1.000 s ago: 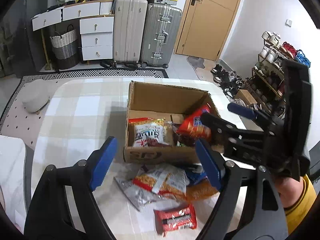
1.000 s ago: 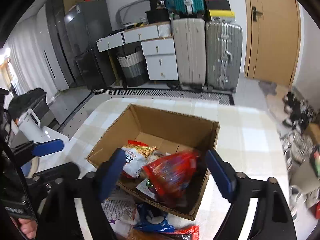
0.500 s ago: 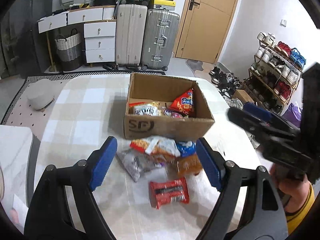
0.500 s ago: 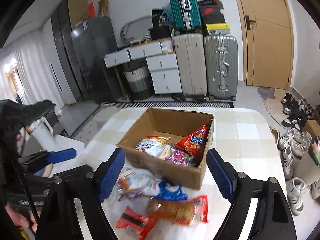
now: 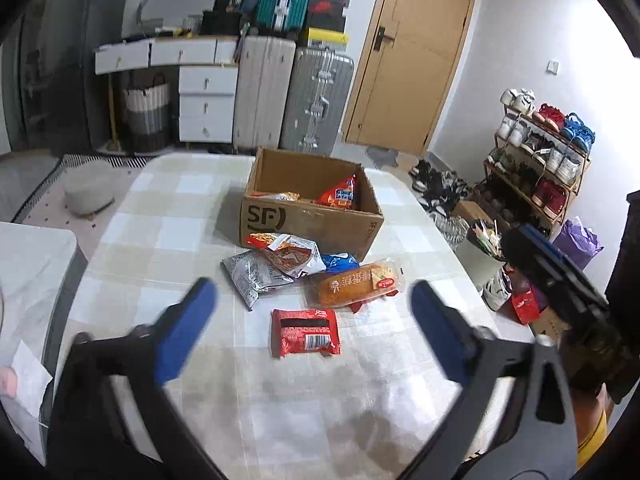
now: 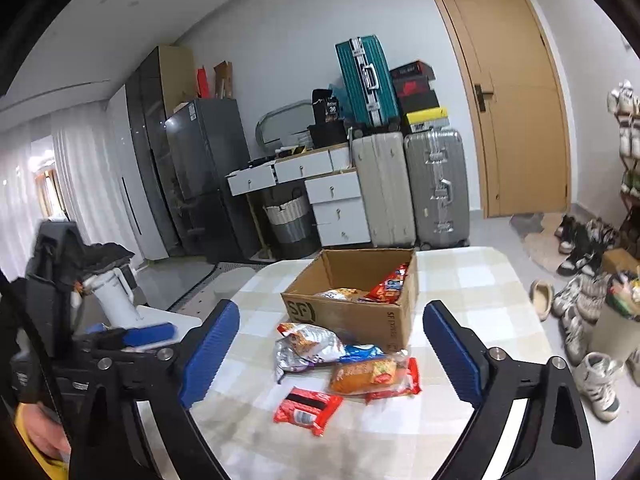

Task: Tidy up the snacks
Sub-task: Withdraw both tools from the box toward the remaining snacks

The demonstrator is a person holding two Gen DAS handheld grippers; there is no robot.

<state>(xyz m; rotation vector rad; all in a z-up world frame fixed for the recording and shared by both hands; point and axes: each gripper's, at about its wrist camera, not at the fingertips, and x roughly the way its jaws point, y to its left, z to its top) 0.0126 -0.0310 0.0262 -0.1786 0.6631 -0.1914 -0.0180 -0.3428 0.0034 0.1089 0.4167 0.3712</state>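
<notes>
Snacks lie in two groups on your checked table: at least two packets show above the rim of the one cardboard box, a yellow-orange one and a red one leaning on the right wall. In front of the box you have five more: a red-and-white bag lying on a silver bag, a blue packet touching the box, an orange cake bar, and a red wrapper nearest you. Your left gripper hangs above that red wrapper, its jaws opening with nothing between them. Your right gripper frames the loose pile from farther back, jaws opening too, holding nothing.
</notes>
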